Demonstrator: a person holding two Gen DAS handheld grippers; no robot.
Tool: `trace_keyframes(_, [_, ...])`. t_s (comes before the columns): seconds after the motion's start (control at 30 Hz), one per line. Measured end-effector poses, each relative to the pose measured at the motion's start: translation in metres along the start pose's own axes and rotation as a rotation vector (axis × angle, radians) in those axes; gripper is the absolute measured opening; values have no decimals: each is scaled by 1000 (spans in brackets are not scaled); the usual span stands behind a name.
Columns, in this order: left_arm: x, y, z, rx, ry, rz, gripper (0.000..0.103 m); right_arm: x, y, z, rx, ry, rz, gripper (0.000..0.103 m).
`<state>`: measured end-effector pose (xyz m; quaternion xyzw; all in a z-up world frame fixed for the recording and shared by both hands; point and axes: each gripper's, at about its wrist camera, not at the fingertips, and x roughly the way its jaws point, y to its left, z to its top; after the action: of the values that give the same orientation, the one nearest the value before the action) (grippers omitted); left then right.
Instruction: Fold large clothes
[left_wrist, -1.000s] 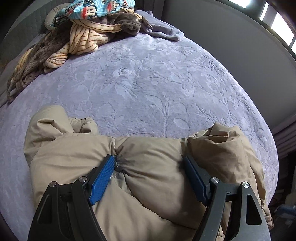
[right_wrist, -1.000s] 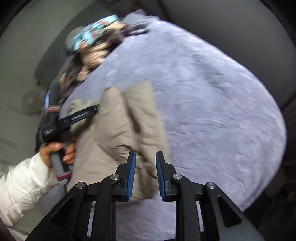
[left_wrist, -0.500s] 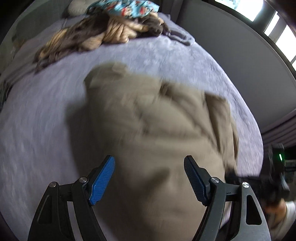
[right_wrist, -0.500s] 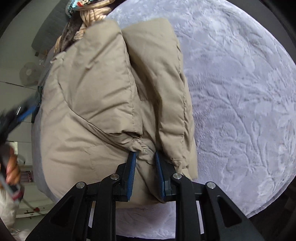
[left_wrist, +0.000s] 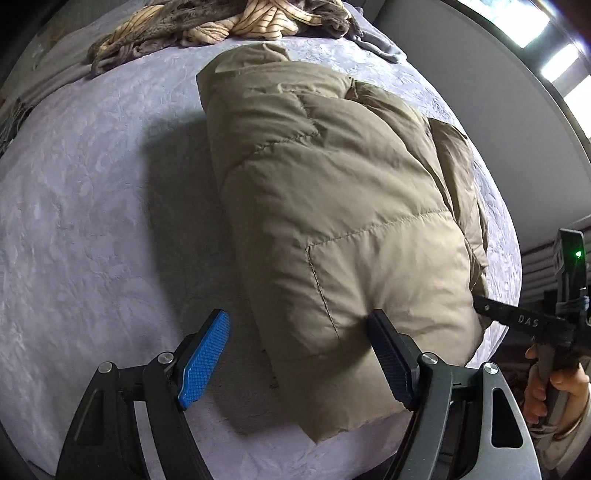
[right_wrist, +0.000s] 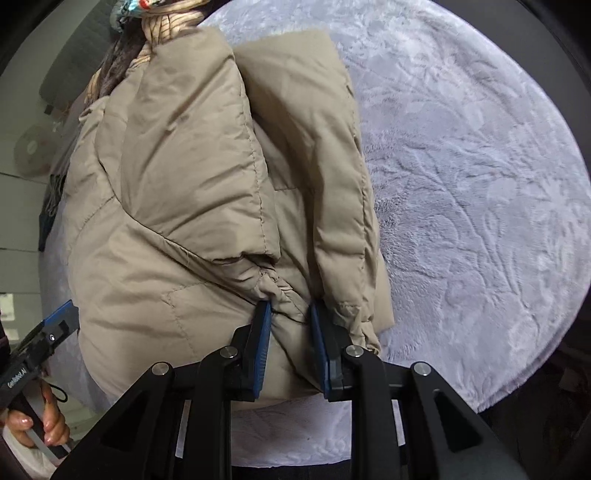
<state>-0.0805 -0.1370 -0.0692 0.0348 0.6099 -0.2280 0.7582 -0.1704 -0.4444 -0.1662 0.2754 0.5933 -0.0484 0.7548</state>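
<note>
right wrist: right gripper (right_wrist: 290, 345) pinches the jacket (right_wrist: 192, 192) hem; left gripper (left_wrist: 301, 360) gapes wide beside it.

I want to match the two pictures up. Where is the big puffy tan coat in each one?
Left wrist view: the tan coat fills the middle, running from the far pile of clothes down to the left gripper, which is open.
Right wrist view: the tan coat fills the left and middle; the right gripper pinches its near edge.
Shared landmark: the purple bedspread under the coat.
</note>
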Motion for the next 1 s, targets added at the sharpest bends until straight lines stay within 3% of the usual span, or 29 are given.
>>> trace_keyframes(0.1, [-6, 5, -1, 17, -6, 0, 78, -10, 9, 0, 11, -26, -15, 29])
trace_keyframes(0.23, [-11, 9, -2, 36, -11, 6, 78, -25, 24, 0, 5, -68, -16, 42])
trace_keyframes(0.37, [-17, 14, -2, 24, -16, 10, 78, -31, 36, 6, -13, -82, -13, 42])
trace_keyframes(0.4, [-17, 14, -1, 20, -18, 11, 84, -33, 37, 8, -16, -80, -8, 42])
trace_keyframes(0.43, [-18, 14, 0, 17, -17, 11, 103, -33, 39, 12, -19, -75, 0, 42])
trace_keyframes(0.8, [-14, 17, 35, -113, -19, 38, 103, -35, 29, 70, -116, -30, 42, 50])
trace_keyframes(0.9, [-8, 15, 41, -140, -12, 30, 103, -28, 27, 86, -138, 2, 62, 62])
trace_keyframes(1.0, [1, 12, 47, -156, 6, 44, 103, -24, 26, 96, -175, 27, 72, 64])
